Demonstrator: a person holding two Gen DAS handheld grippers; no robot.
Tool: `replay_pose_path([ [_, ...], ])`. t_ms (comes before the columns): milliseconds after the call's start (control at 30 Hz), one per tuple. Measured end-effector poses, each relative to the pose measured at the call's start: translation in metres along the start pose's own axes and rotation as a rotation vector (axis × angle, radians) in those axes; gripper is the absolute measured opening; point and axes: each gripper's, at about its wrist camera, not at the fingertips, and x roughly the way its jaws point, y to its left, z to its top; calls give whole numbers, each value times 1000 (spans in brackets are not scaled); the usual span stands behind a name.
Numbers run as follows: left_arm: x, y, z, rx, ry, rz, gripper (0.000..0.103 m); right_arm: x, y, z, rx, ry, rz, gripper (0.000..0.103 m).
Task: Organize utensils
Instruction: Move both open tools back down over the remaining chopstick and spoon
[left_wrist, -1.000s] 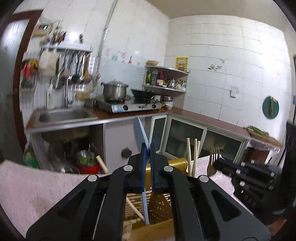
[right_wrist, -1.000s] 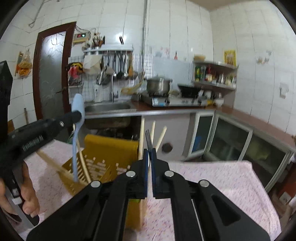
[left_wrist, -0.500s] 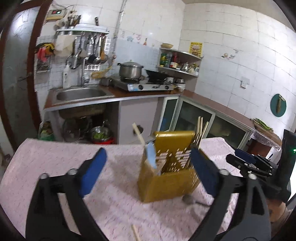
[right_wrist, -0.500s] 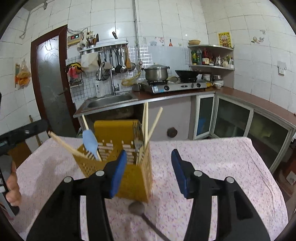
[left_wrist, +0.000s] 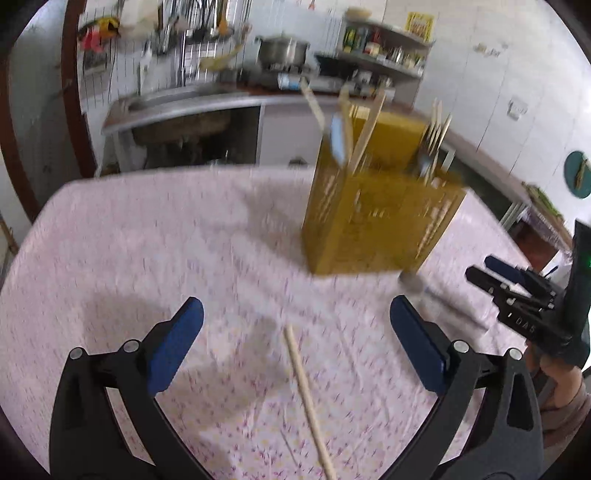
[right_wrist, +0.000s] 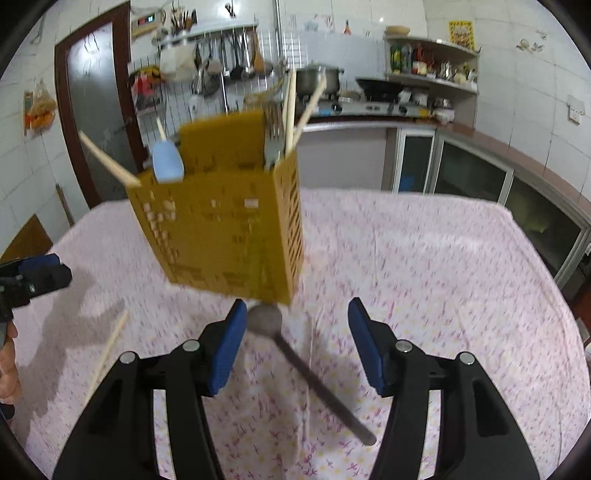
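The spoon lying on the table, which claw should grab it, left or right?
Probably the right claw. It is open with the spoon lying between its fingers, bowl beside the yellow holder. The left claw is open over a loose chopstick instead.

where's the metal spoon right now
In the right wrist view the spoon lies flat on the pink tablecloth, bowl just below the yellow utensil holder, handle running toward the camera between the open right gripper fingers.

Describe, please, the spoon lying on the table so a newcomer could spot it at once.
On the pink floral tablecloth stands a yellow slotted utensil holder. At its foot lies the metal spoon, bowl against the holder; unlike the pale wooden chopstick nearby, it is dark grey.
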Motion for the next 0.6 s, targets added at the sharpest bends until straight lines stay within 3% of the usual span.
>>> replay_pose_path([
  [233, 32, 3, -23, -9, 85, 79, 98, 20, 1, -15, 2, 54, 2, 57],
  [600, 51, 0, -37, -2, 92, 97, 97, 40, 5, -19, -17, 109, 23, 57],
])
